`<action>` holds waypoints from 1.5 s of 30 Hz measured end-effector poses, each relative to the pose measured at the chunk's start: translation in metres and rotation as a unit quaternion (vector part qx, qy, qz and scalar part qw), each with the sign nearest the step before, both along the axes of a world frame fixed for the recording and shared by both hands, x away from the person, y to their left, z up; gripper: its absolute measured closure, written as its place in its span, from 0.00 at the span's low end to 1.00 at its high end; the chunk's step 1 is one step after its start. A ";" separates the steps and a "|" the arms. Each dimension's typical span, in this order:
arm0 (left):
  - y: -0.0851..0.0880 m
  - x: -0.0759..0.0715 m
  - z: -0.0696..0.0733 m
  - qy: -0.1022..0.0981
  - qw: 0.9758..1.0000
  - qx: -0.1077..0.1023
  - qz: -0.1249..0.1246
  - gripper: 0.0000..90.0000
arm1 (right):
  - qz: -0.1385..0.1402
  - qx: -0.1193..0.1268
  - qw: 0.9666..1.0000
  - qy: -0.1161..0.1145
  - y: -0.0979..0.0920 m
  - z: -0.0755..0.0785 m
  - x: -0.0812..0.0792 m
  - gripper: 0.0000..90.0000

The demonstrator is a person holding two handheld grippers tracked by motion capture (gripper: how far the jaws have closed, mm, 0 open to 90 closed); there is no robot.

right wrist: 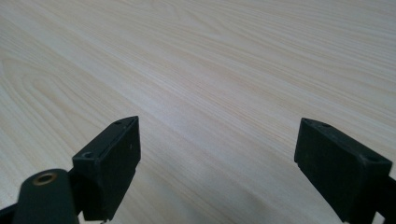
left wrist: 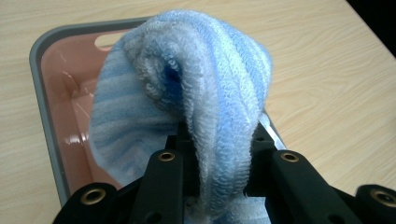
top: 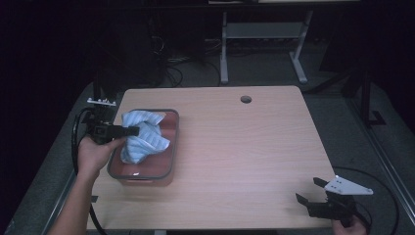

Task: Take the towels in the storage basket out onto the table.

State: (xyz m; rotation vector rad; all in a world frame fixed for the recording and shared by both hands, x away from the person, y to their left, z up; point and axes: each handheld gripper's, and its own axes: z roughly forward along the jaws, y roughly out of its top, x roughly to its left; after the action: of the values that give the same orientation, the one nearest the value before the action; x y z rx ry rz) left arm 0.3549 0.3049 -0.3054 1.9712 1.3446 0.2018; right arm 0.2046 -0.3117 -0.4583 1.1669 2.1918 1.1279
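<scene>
Near the left edge of the tabletop [top: 235, 147], a pink bin [top: 169, 169] with a grey rim, long side running front to back. Above and partly inside it, a blue striped towel [top: 142, 137], bunched and hanging in folds. Left gripper [top: 132, 130] clamped tight on a thick fold of that towel, jaws squeezed in on the terry cloth from both sides, as seen close up in the left gripper view [left wrist: 219, 154], with the lower part of the cloth draped down toward the bin floor. Right gripper [top: 313, 191] at the front right corner of the tabletop, jaws spread wide, nothing between them, bare wood beneath in the right gripper view [right wrist: 217, 149]. Step in hand, by the look of it: lifting the towel out of the bin. Next move likely calls for more height, enough to bring the trailing folds clear of the rim without dragging the light bin along, then a carry toward open wood at the middle. Possibly a second grip from the idle side to spread the cloth.
</scene>
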 end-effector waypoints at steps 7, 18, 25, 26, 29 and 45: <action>-0.001 -0.002 0.012 -0.013 1.000 -0.007 0.000 0.81 | -0.001 0.000 1.000 -0.001 0.000 0.001 -0.001 0.15; -0.010 -0.005 0.035 -0.030 0.999 -0.025 -0.012 0.81 | -0.004 -0.001 1.000 -0.001 0.000 0.001 0.000 0.15; -0.030 -0.002 0.046 -0.039 0.998 -0.022 -0.036 0.81 | -0.004 -0.001 1.000 -0.004 -0.001 0.001 0.000 0.15; -0.033 -0.001 0.047 -0.039 0.998 -0.021 -0.039 0.81 | -0.004 0.000 1.000 -0.003 -0.001 0.001 0.000 0.15; -0.040 0.000 0.048 -0.039 0.998 -0.020 -0.043 0.81 | -0.005 0.000 1.000 -0.003 -0.001 0.001 0.000 0.15; -0.089 0.008 0.060 -0.050 0.995 -0.014 -0.091 0.81 | -0.007 0.003 1.000 -0.002 -0.002 0.001 0.000 0.15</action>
State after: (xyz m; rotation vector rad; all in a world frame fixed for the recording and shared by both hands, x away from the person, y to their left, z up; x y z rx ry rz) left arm 0.3631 0.2160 -0.2450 2.0181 1.0925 0.1911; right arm 0.2042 -0.3137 -0.4572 1.1789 2.1754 1.1305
